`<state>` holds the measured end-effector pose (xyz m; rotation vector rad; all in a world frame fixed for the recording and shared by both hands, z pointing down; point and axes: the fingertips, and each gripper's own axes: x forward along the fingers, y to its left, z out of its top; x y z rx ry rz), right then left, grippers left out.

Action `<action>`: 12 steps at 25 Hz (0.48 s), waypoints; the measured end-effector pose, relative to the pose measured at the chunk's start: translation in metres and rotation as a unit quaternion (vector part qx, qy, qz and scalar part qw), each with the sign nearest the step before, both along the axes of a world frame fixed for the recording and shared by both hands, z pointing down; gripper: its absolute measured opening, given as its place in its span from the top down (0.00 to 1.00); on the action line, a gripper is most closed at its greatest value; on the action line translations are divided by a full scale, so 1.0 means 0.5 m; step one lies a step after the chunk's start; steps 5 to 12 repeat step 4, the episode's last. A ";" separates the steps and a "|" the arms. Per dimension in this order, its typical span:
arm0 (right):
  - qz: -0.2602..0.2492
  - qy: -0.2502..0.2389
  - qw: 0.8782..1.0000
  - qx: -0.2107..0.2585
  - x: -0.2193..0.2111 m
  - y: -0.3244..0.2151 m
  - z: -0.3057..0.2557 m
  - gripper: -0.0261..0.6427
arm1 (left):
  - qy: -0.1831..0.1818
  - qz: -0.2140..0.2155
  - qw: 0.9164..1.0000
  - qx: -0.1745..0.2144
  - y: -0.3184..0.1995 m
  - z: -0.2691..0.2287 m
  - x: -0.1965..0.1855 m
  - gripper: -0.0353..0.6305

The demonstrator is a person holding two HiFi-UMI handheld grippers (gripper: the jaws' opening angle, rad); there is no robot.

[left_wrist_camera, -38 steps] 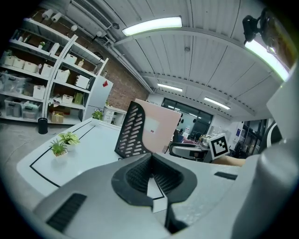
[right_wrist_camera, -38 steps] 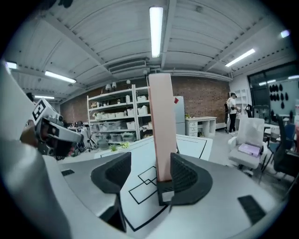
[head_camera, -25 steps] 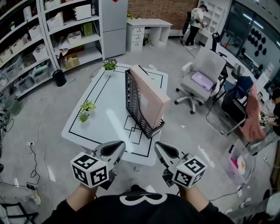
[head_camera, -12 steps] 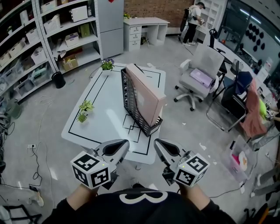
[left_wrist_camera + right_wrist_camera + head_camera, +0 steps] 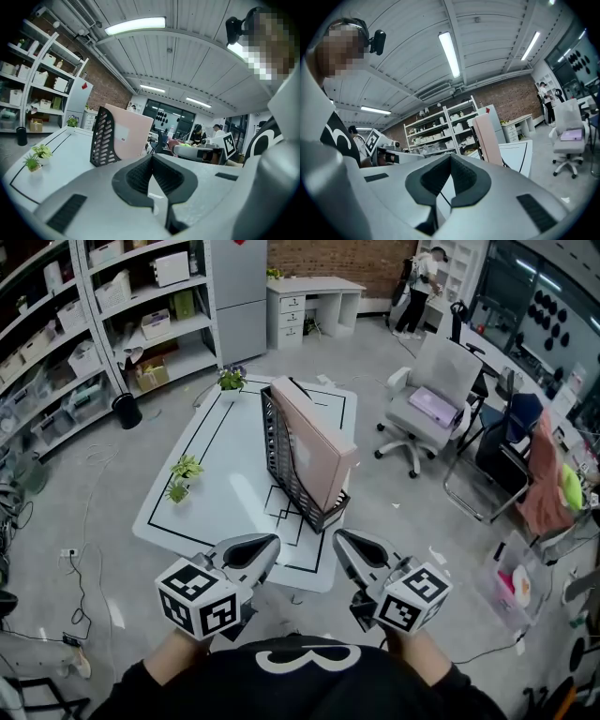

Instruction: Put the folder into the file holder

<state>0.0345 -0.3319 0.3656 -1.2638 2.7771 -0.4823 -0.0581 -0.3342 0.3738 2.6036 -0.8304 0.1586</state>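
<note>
Pink folder is seen standing on edge inside the black mesh file holder, which is set on the white table. Two small plants are placed at nine o'clock of the holder. At six o'clock, just off the table's near edge, the left gripper and the right gripper are held side by side. Both pairs of jaws are pressed together, with nothing gripped or touched.
</note>
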 end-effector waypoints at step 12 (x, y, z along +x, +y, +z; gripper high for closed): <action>-0.002 0.002 1.000 0.002 -0.001 -0.008 -0.004 0.96 | -0.003 -0.002 1.000 0.006 -0.008 -0.003 0.001 0.94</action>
